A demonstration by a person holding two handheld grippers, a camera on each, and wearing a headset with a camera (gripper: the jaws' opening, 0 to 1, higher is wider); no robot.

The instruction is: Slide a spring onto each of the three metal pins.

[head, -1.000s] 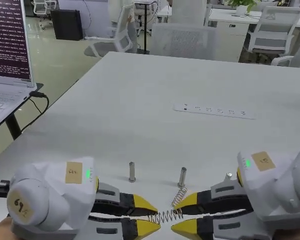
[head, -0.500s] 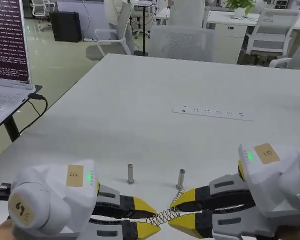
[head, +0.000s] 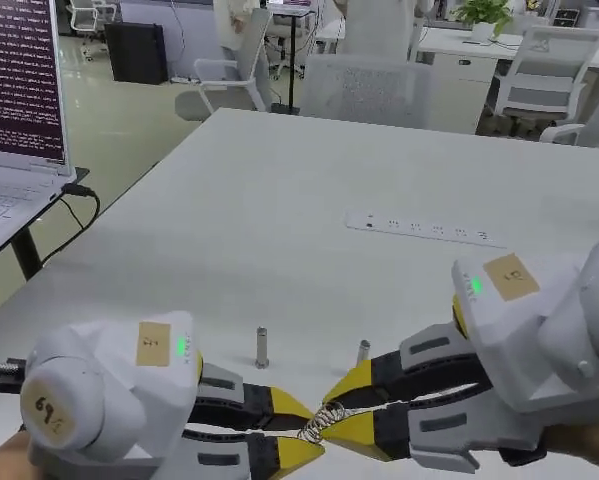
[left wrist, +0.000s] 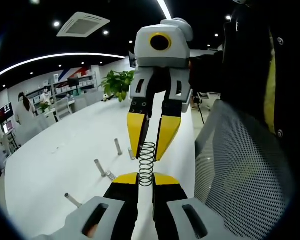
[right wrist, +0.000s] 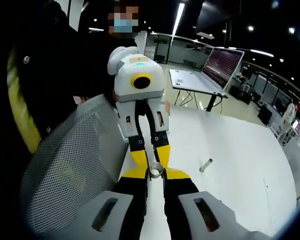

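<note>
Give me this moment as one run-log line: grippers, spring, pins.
left gripper: jaws shut on spring | right gripper: jaws shut on its other end | three pins: upright, bare

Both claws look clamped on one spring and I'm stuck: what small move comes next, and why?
Probably open the left claw and let the right claw keep the small coiled metal spring: each seems to pinch one end, so neither end is free to slip over a pin. The short upright metal pin just beyond the right claw looks the closest target.
</note>
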